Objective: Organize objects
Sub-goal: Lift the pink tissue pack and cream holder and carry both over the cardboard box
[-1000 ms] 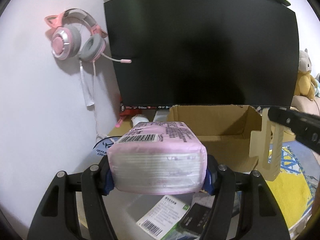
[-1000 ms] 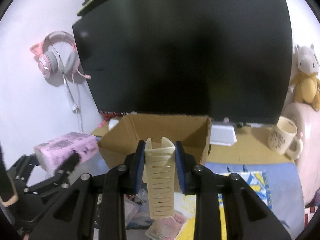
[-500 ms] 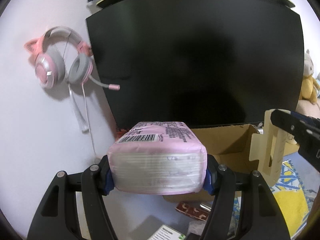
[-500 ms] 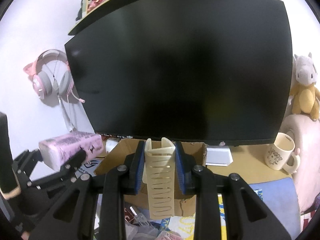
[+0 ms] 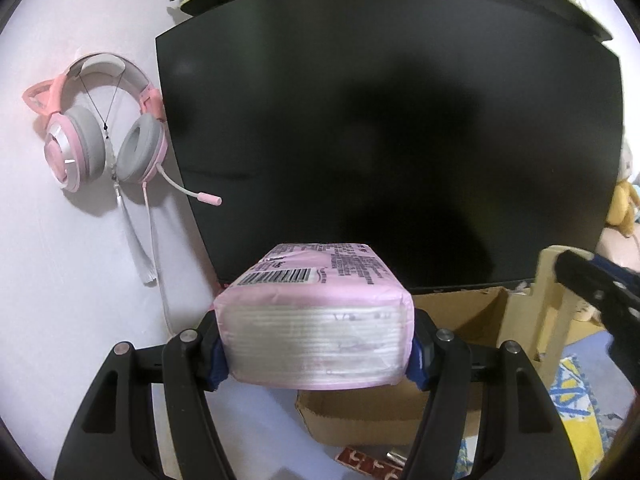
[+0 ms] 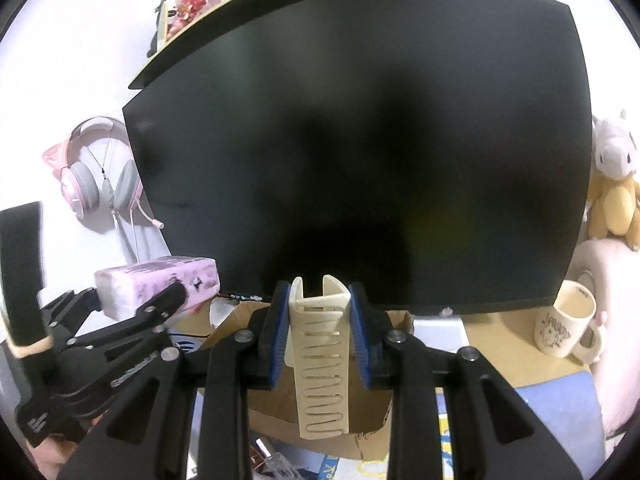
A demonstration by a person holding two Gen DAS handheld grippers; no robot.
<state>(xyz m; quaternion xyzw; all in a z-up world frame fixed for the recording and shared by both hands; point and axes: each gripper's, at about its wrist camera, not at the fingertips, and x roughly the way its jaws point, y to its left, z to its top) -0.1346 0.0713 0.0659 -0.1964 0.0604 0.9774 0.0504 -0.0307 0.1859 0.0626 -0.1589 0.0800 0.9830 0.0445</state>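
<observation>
Pink tissue pack (image 5: 314, 322) clamped between left gripper (image 5: 316, 354) fingers, now raised higher before the monitor (image 5: 384, 140); cardboard box (image 5: 452, 316) sits lower beyond them. Right gripper (image 6: 320, 336) fingers pinch cream hair clip (image 6: 322, 360), lifted too. Both point slightly downward; likely carrying, nothing placed yet.

The big dark monitor (image 6: 360, 152) walls off the back; the open cardboard box (image 6: 276, 408) sits just before it, its top unobstructed.
</observation>
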